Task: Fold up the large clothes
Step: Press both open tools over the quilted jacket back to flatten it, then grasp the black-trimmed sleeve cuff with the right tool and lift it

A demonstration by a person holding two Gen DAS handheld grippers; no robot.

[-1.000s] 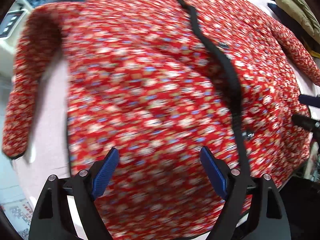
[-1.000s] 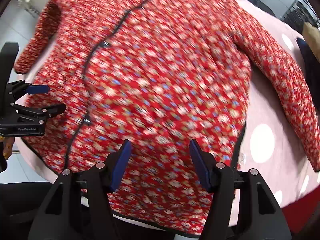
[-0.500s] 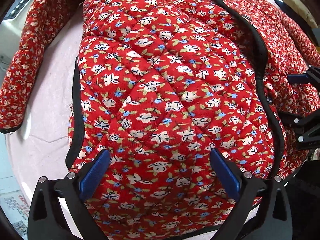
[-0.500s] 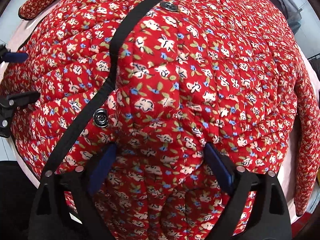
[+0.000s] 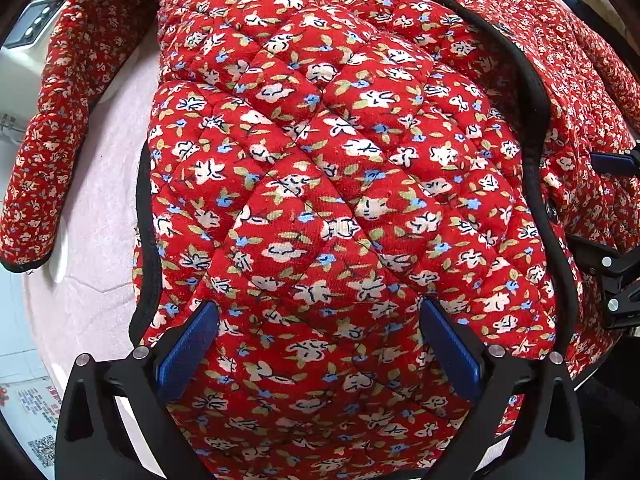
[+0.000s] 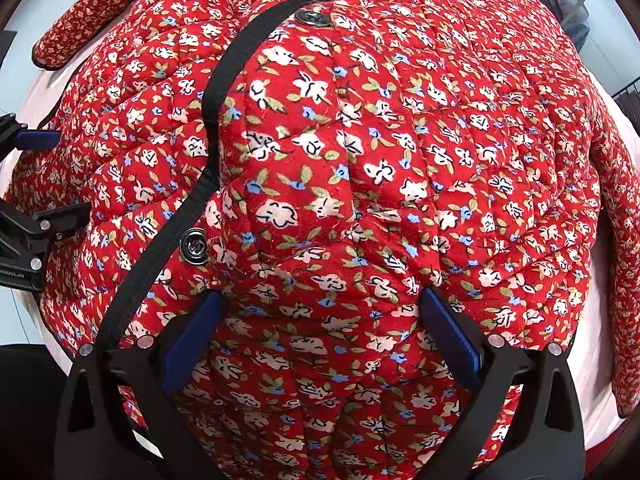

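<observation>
A red quilted jacket [image 5: 320, 160] with a small flower print and black trim lies spread on a pink table cover [image 5: 100, 200]. My left gripper [image 5: 318, 308] points straight down onto its lower left panel, jaws wide, with padded fabric bulging between the blue pads. My right gripper [image 6: 322, 296] bears down on the jacket [image 6: 400, 160] right of the black placket, beside a metal snap [image 6: 194, 246]; its jaws are opening and fabric swells between them. Each gripper shows at the other view's edge: the right gripper [image 5: 608, 208], the left gripper [image 6: 48, 178].
The left sleeve [image 5: 44, 140] lies out on the pink cover, the right sleeve [image 6: 624, 240] runs down the far right. A white appliance [image 5: 24, 40] stands beyond the table's left edge. A printed leaflet [image 5: 36, 420] lies on the floor below.
Both grippers have come down close onto the jacket, which now fills both views. Both pairs of jaws have spread wider, the right one the most.
</observation>
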